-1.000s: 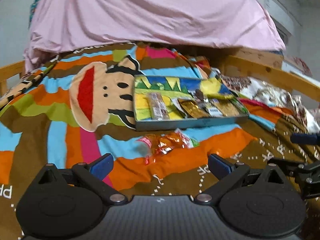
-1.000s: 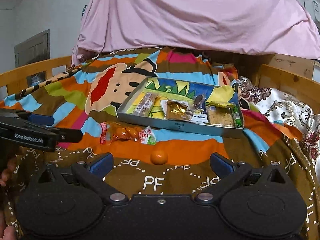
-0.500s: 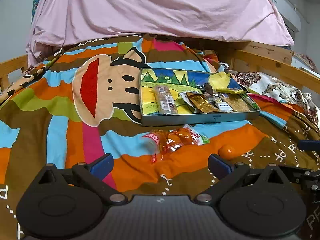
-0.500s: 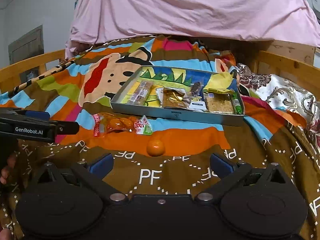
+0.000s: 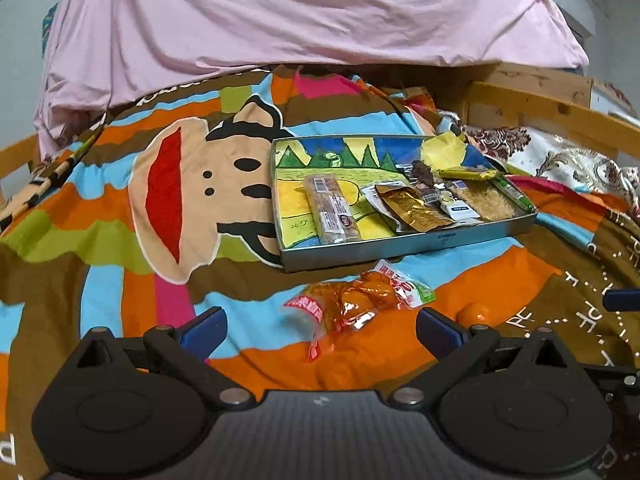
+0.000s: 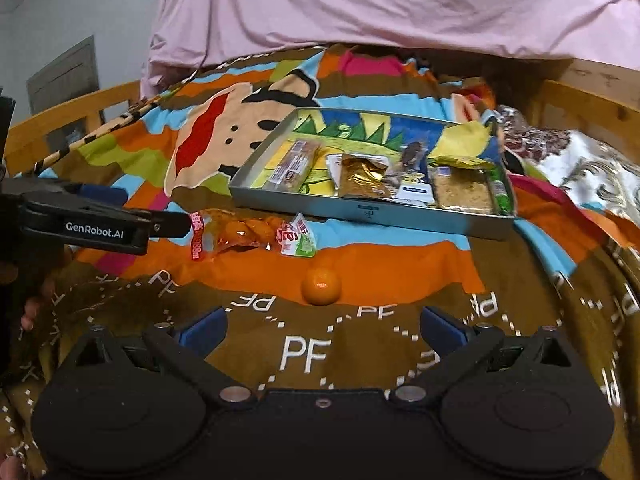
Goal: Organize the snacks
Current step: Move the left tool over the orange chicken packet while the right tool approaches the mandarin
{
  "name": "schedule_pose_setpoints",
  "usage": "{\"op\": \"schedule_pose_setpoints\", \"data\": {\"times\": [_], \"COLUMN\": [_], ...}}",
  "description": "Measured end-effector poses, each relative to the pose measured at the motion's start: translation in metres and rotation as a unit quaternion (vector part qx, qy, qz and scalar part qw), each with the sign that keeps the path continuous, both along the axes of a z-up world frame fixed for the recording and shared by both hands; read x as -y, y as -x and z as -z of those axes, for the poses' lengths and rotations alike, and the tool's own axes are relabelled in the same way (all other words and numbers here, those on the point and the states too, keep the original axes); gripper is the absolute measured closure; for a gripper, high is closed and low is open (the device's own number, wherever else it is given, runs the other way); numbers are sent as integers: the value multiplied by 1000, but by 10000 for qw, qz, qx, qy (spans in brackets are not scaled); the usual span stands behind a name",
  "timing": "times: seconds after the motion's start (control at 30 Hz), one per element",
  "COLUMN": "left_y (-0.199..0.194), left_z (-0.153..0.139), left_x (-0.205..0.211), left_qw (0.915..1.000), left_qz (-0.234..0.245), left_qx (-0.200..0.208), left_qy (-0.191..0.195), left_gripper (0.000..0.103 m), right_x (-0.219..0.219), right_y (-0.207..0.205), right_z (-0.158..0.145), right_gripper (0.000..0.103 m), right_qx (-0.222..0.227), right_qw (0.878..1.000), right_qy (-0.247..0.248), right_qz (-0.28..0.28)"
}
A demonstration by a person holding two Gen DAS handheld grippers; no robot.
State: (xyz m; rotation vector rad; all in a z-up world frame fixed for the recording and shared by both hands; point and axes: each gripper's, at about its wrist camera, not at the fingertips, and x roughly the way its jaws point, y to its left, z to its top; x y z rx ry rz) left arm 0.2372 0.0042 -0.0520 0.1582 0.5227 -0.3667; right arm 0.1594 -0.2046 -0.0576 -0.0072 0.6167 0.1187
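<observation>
A metal tray (image 5: 404, 247) (image 6: 372, 216) with a painted bottom lies on the striped bedspread and holds several snack packets. A clear orange snack bag (image 5: 356, 304) (image 6: 248, 234) lies on the bedspread just in front of the tray. A small orange (image 6: 321, 286) (image 5: 474, 314) lies to the right of the bag. My left gripper (image 5: 318, 330) is open, close behind the orange bag; it also shows at the left of the right wrist view (image 6: 120, 220). My right gripper (image 6: 322, 332) is open, just behind the orange.
A pink sheet (image 5: 304, 20) hangs over the far end of the bed. Wooden bed rails (image 6: 72, 120) (image 5: 552, 112) run along both sides. A patterned satin cloth (image 6: 580, 168) lies at the right, beyond the tray.
Both grippers have moved forward toward the snacks. The orange bag and the orange sit closer to the fingers now. Both grippers stay open.
</observation>
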Motion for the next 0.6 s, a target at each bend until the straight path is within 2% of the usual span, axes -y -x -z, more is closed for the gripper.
{"op": "schedule_pose_setpoints", "data": {"times": [0.23, 0.4, 0.6], "left_y": [-16, -40, -68], "left_z": [-1, 5, 12], "left_x": [11, 22, 39], "left_qw": [9989, 9954, 9903], "left_qz": [317, 559, 810], "left_qx": [-34, -192, -254], "left_qy": [-333, -756, -1096], "left_gripper": [0, 0, 0], "right_x": [6, 15, 15], "right_y": [-23, -44, -68], "right_z": [11, 18, 31], "right_gripper": [1, 1, 1], "right_qx": [271, 313, 282], "right_qw": [9973, 9987, 9985], "right_qy": [519, 251, 316], "right_qz": [-435, -325, -351]}}
